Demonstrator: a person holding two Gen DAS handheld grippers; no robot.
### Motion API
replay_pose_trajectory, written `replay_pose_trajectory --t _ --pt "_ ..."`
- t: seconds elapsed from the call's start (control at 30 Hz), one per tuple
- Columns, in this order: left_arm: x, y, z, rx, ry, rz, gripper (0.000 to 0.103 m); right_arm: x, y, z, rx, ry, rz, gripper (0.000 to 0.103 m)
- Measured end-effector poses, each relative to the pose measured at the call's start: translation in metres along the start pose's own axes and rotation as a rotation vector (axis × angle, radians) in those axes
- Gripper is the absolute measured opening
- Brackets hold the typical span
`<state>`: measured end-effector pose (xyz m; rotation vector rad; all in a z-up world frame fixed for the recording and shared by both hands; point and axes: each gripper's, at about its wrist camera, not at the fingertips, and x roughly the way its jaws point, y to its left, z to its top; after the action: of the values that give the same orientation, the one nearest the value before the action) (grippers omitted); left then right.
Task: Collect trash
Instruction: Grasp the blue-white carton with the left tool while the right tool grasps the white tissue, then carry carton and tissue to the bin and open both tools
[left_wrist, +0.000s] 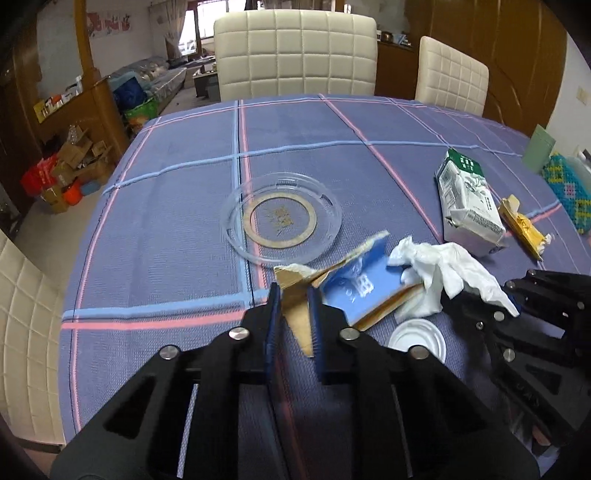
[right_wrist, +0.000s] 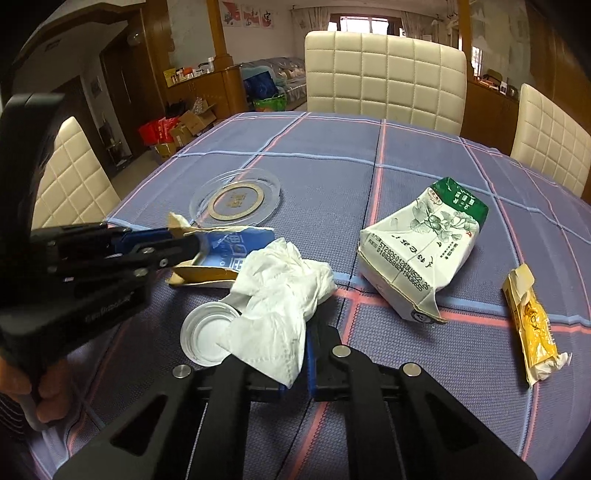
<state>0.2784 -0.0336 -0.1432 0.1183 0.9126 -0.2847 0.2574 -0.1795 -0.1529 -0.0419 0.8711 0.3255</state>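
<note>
My left gripper (left_wrist: 293, 295) is shut on the torn brown flap of a flattened blue cardboard box (left_wrist: 364, 286), which also shows in the right wrist view (right_wrist: 236, 249). My right gripper (right_wrist: 295, 328) is shut on a crumpled white tissue (right_wrist: 280, 299), which also shows in the left wrist view (left_wrist: 439, 269). The right gripper (left_wrist: 476, 299) lies just right of the left one. A white round lid (right_wrist: 207, 334) lies on the cloth under the tissue. A crushed white and green carton (right_wrist: 421, 254) and a yellow wrapper (right_wrist: 532, 325) lie to the right.
A clear plastic plate (left_wrist: 280, 218) with a gold ring sits mid-table on the blue checked tablecloth (left_wrist: 155, 236). Cream padded chairs (right_wrist: 384, 81) stand around the table. A colourful woven item (left_wrist: 569, 188) sits at the far right edge.
</note>
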Motion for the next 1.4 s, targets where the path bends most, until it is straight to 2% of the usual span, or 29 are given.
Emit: replay_pose_trajectory --t 0.23,0.63,1.0,1.4 --pt "-0.023 -0.004 -0.01 0.013 -0.021 -0.014 0.001 -0.013 0.009 -0.001 -0.017 -0.012 -0.004 0.007" --pt "-0.062 0.0 -0.023 0.012 -0.07 0.0 0.001 -0.04 0.029 -0.004 -0.05 -0.049 -0.001 0.007" --pt "-0.105 0.031 -0.047 -0.033 -0.115 0.067 0.001 -0.065 0.083 -0.002 -0.139 -0.088 0.031 0.007" --pt "-0.157 0.089 -0.085 -0.125 -0.166 0.152 0.001 -0.076 0.169 0.006 -0.263 -0.118 0.086 0.007"
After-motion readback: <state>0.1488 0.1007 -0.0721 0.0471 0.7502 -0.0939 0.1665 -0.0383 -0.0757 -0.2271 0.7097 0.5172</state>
